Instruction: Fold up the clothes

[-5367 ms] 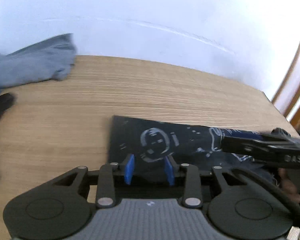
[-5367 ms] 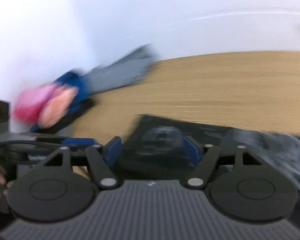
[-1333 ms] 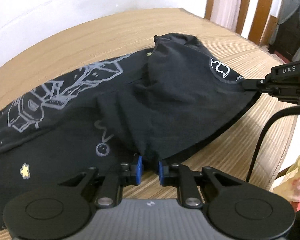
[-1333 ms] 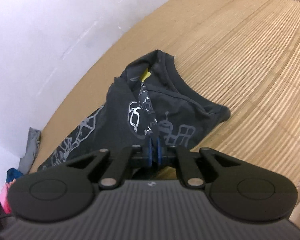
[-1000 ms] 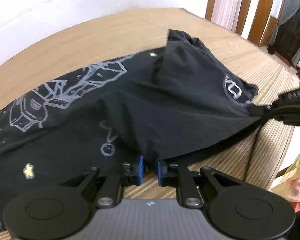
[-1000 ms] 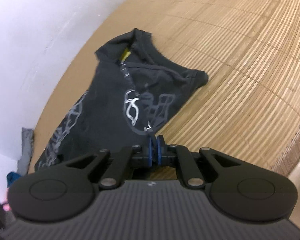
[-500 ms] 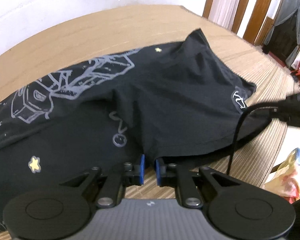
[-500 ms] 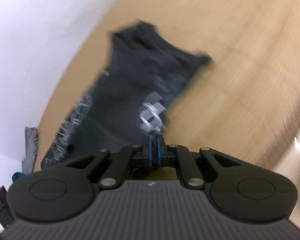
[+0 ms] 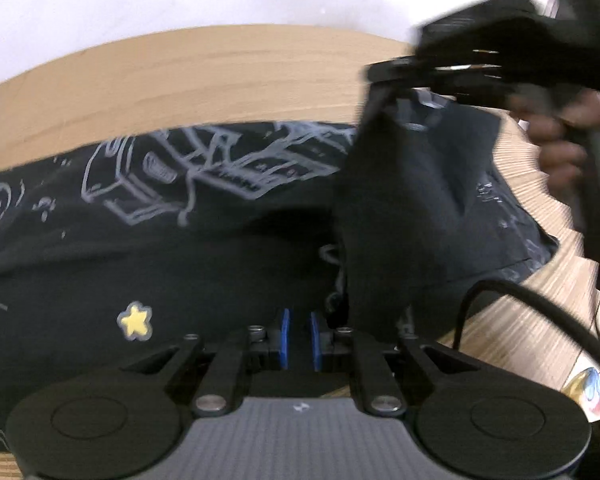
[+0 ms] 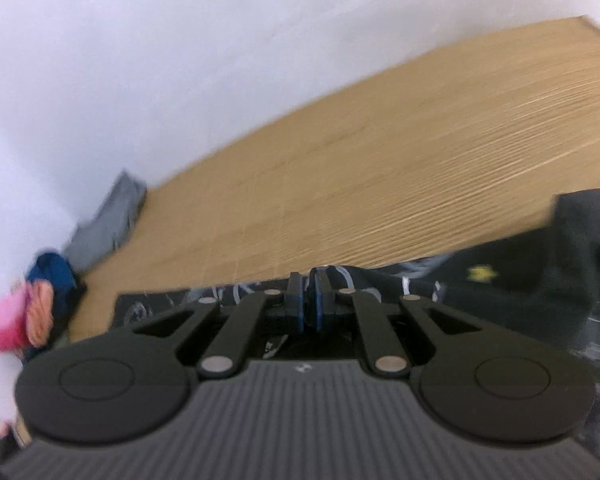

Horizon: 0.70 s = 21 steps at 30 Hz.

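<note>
Black shirt now apparently folded over, right tool raised.

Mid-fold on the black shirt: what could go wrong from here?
1. The right claw lifts one shirt corner; the black T-shirt may bunch instead of folding flat.
2. The left claw shows a gap between its pads, so its hold may slip.
3. The black cable crosses the shirt's edge and could snag it.

R hand-held gripper lifted black tee flap up, over leftward.
</note>
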Available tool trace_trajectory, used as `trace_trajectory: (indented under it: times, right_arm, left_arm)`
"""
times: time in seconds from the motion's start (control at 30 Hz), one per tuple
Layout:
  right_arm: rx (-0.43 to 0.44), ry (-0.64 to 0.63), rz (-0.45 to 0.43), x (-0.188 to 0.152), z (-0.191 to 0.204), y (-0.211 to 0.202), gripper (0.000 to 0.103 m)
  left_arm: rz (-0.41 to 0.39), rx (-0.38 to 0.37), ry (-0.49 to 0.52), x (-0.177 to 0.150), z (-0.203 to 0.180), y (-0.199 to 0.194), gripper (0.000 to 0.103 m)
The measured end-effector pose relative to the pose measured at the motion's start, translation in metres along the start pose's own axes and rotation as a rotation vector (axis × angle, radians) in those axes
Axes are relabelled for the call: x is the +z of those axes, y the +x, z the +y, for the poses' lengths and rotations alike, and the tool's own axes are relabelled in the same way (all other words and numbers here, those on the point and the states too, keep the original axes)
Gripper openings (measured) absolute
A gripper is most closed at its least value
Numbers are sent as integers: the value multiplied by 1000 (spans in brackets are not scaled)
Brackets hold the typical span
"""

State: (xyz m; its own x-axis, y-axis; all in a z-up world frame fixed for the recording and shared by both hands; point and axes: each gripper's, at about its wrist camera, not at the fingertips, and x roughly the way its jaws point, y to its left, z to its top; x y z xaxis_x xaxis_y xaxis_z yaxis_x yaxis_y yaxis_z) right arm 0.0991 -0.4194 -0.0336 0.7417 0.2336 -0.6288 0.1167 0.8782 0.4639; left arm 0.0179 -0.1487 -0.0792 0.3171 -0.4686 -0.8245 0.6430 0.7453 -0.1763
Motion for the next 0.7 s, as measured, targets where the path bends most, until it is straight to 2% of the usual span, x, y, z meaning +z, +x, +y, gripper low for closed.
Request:
trace_trajectory:
  times: [0.13,0.2,0.3,0.33,0.37,0.43,0.5,0.53,0.6,0.7]
  right_arm:
    - [0,-43,130,-9,14,58,13]
    - [-32,-70,175,-15,24,70,17]
    - [-20,-112,117,-18,36,51,27]
    - [-11,-128,94,-16,38,41,35]
    - [-12,-141,62,-14,37,28,43]
    - [-24,-167,-16,-8,33,0,50]
    - [-56,-175,-109,-3,19,-25,61]
    - [-82,-161,-145,1,9,-36,68]
    - [-131,-68,-169,12,-22,-43,69]
    - [-167,87,-178,23,-67,-34,69]
  left_arm:
    - [21,7,-12,-6,9,4,13]
    - [16,10,-14,-7,13,1,13]
    - [-28,23,18,0,14,-10,15]
    - [-47,26,34,5,13,-14,15]
    - [-72,28,55,12,12,-17,15]
    - [-110,22,92,27,6,-17,15]
    - [-143,12,127,43,-2,-14,15]
    - [-158,-1,144,51,-7,-10,15]
    - [-180,-11,170,66,-19,5,15]
    - [-190,-23,154,81,-29,28,15]
